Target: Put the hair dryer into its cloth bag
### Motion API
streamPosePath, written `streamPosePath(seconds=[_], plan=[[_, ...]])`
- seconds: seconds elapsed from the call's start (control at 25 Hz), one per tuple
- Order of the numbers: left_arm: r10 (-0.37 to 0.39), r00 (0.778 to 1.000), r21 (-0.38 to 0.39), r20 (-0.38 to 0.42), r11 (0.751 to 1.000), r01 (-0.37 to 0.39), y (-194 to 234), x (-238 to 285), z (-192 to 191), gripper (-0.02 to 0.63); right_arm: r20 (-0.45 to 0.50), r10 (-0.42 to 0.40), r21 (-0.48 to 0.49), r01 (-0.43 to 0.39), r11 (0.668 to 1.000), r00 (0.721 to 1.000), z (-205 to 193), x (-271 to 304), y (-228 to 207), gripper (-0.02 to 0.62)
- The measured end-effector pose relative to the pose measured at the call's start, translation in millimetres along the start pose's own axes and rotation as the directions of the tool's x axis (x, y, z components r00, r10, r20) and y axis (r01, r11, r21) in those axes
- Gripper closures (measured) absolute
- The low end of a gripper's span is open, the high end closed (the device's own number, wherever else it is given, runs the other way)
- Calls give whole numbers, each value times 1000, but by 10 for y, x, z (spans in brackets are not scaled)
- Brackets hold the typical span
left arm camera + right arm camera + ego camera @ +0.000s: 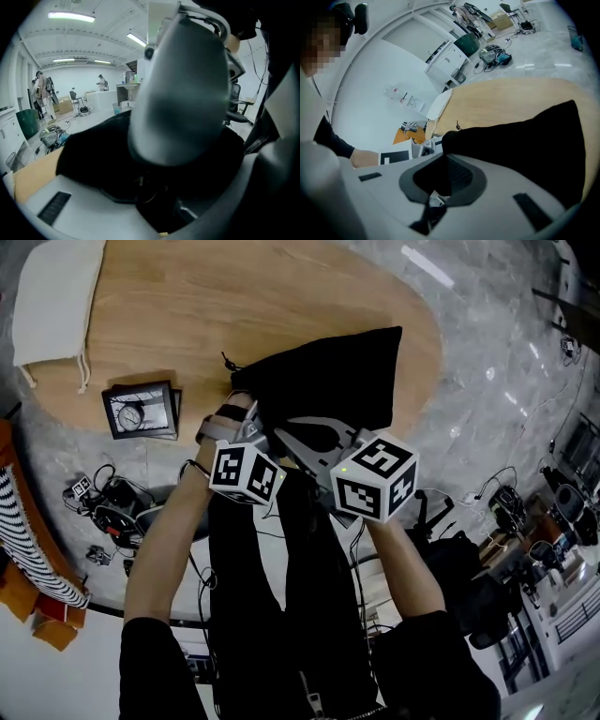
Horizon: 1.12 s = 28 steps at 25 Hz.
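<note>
My right tongs (298,432) are shut tight, pinching a fold of the black cloth bag (328,376) at its near edge; my left tongs (246,426) are just beside them, part way apart, with more of the black cloth bunched between the jaws and gripped there; the two tongs almost touch, so there is little room between them; the bag lies on the wooden table (234,296), with its near end right at the table's near rim; its far right corner comes close to the table's right rim; I cannot see the hair dryer in any view; to the left a dark picture frame (141,411) lies close to the rim, apart from the bag; past the bag there is wide open wood; a white cloth bag (52,301) lies at the far left end; grey floor (506,352) goes all around.
</note>
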<state>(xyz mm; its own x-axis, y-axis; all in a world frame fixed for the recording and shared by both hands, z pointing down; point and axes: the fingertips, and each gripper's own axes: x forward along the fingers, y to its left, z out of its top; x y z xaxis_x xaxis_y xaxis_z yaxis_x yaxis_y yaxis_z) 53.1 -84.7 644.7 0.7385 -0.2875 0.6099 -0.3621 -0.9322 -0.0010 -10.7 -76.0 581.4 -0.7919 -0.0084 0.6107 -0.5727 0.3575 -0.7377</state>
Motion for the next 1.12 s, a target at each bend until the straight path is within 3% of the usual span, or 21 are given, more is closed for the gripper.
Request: streamPosePath(seconds=[0.2,0.44,0.6,0.76,0.88,0.96,1.04,1.12], plan=[[-50,999,-1,-3,999,50,-62,228,7,443,2,-36,12,36,999,999,-12,-27,-134,574],[-114,990,-49,-82,993,111,-132,383,-232,413,-2,-75,7,75,997,997,-90,-23,-283,574],[-112,987,-80,-115,991,103,-131,241,-354,349,6,-136,-23,137,990,991,-158,24,-353,574],[-51,989,-98,-138,995,37,22,-124,-484,339,36,-176,-18,176,984,984,-165,90,-357,572],[12,987,-178,-159,983,-41,142,-394,-581,339,31,-241,-60,243,968,970,-216,98,-385,529],[52,982,-236,-182,967,-95,252,-583,-665,341,26,-255,-100,256,961,967,-209,131,-350,430],[89,976,-303,-197,942,-146,313,-791,-718,356,44,-267,-121,271,955,963,-154,89,-251,412],[127,971,-358,-203,913,-195,330,-998,-710,436,109,-302,-122,315,941,947,-48,-50,-164,407]])
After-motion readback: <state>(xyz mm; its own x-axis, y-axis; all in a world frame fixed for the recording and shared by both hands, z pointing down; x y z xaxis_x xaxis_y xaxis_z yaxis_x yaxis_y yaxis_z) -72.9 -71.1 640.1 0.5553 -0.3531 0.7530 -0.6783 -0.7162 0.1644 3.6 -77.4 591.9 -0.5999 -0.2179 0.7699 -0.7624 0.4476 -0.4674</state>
